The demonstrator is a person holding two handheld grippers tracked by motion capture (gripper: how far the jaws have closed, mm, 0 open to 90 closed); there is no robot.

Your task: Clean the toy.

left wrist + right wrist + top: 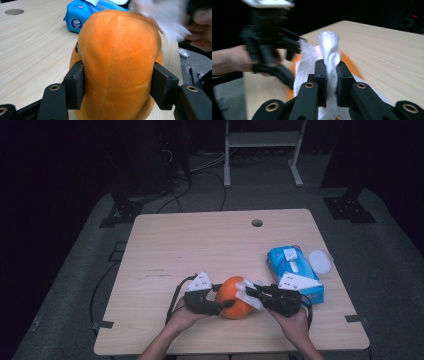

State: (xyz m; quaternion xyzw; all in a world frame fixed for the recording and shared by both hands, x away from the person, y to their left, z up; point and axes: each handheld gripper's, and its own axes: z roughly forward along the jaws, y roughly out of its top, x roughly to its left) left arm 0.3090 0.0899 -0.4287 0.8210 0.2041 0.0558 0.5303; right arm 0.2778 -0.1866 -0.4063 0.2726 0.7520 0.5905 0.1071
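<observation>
The pale wooden table (pixel 200 245) is carrying everything, its grain smooth and matte. Near the front edge, the left gripper (pixel 220 306) is clamping a round orange plush toy (pixel 117 62) between its black jaws, pressing into the soft, seamed fabric on both sides, probably to keep it steady. From the right, the right gripper (pixel 250 292) is pinching a crumpled white wipe (pixel 329 50) in nearly closed jaws and laying it against the toy's top, seemingly wiping it. Farther right, a glossy blue pack of wipes (pixel 294 270) is lying within easy reach, with a small round white lid (pixel 320 261) resting just beside it.
</observation>
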